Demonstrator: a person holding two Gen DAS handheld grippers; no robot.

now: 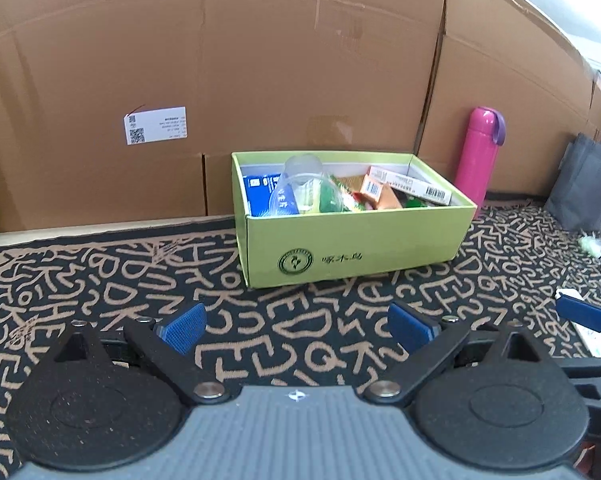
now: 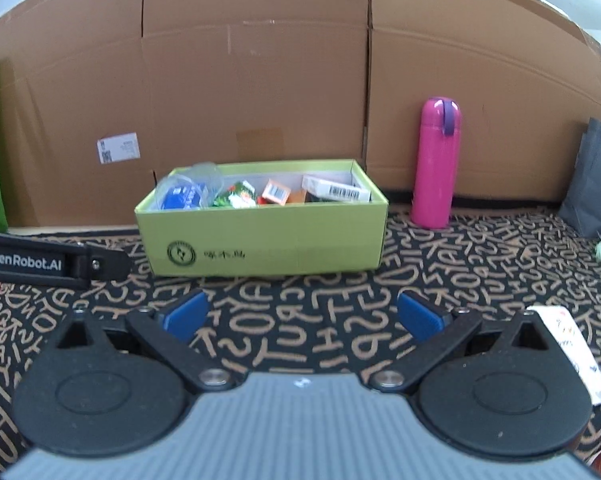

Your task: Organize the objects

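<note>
Left gripper (image 1: pixel 296 326): jaws spread wide, nothing between the blue pads; it hangs over the lettered carpet (image 1: pixel 100 280), low in the left wrist frame.
Right gripper (image 2: pixel 302 316): jaws also spread wide and empty, low centre of the right wrist frame.
Green cardboard box (image 2: pixel 260 240): centre of both frames, on the carpet, in front of the brown carton wall (image 2: pixel 260 80); already holds packets, small cartons and a clear plastic cup (image 1: pixel 300 184).
White packet (image 2: pixel 572 344): lower right of the right wrist frame, flat on the carpet, just beside the right gripper; probably light, soft and thin, best pinched at one long edge.
Pink flask (image 2: pixel 436 160): upright, right of the box; likely heavier, stiff and slippery, so a grip around the middle of the body seems safest.
</note>
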